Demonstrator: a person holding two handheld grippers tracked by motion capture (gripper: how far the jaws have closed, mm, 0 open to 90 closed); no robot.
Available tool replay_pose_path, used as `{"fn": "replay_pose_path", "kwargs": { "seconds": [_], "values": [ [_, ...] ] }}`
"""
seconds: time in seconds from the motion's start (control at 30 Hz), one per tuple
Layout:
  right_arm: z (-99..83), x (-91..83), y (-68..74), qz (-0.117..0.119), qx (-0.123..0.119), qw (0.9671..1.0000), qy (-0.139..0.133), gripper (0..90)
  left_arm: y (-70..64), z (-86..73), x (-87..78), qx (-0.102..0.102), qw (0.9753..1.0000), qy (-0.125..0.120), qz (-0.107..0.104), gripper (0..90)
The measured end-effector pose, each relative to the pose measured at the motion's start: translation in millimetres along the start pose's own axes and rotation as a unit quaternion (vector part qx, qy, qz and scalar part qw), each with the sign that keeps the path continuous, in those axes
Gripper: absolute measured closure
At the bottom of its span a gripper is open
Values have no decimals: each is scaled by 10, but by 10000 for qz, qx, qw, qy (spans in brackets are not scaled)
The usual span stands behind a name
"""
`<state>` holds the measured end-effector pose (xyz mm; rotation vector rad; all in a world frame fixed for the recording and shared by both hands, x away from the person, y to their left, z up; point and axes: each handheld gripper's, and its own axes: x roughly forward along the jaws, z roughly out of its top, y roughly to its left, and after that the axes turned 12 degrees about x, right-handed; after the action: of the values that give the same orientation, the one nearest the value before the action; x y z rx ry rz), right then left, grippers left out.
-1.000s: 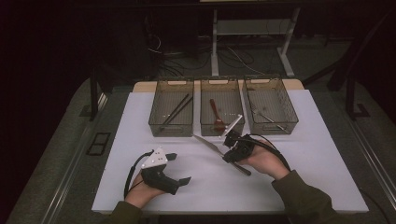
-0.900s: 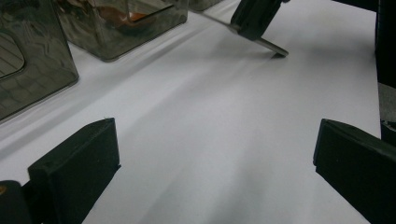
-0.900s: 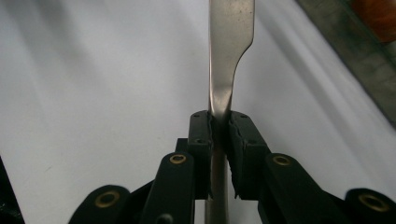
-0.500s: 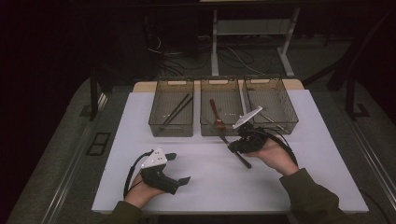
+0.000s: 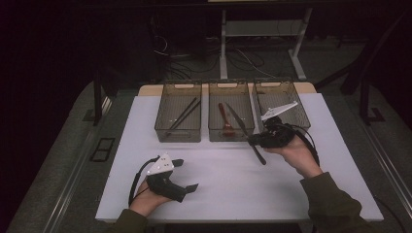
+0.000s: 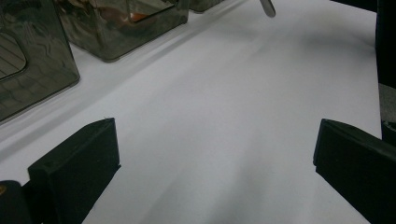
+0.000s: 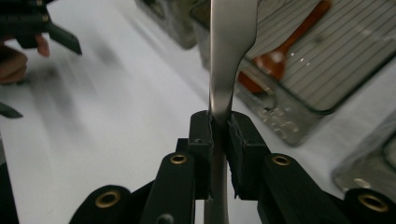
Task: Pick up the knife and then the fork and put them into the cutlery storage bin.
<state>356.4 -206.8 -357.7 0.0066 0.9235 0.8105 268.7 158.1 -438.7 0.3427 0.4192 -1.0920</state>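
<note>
**White table, knife held aloft**

White table (image 5: 233, 179) carries three bins. Right gripper (image 5: 257, 141), hand raised by the middle bin (image 5: 229, 112), clamps a table knife (image 5: 243, 131). Left gripper (image 5: 187, 174) rests low, jaws wide.

My white table (image 5: 301, 194) sits on grey floor (image 5: 63, 160). Room beyond its far edge is dark: loose cables (image 5: 170, 58), white desk legs (image 5: 223, 48). Light falls from overhead.

Silver knife (image 7: 232, 42), black tool (image 7: 218, 135)
</note>
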Motion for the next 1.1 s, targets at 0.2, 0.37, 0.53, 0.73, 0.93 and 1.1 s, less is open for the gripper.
{"fn": "replay_pose_path", "kwargs": {
  "seconds": [0.2,0.37,0.53,0.73,0.93,1.1],
  "values": [
    [18,-200,-104,-19,125,9990,-424,790,3,2,-3,-2,10000,-19,18,0],
    [28,-358,-195,-48,218,9970,-738,790,13,4,1,-1,10000,-53,24,0],
    [33,-482,-288,-135,317,9947,-973,790,32,10,3,-2,10000,-83,33,0],
    [82,-589,-421,-273,452,9918,-1167,790,31,7,5,-33,9999,-97,35,0],
    [191,-697,-554,-496,473,9891,-1304,790,31,8,8,-32,10000,-74,24,0],
    [322,-755,-670,-674,520,9868,-1379,790,31,6,4,-34,9999,-89,30,0]
  ]
}}
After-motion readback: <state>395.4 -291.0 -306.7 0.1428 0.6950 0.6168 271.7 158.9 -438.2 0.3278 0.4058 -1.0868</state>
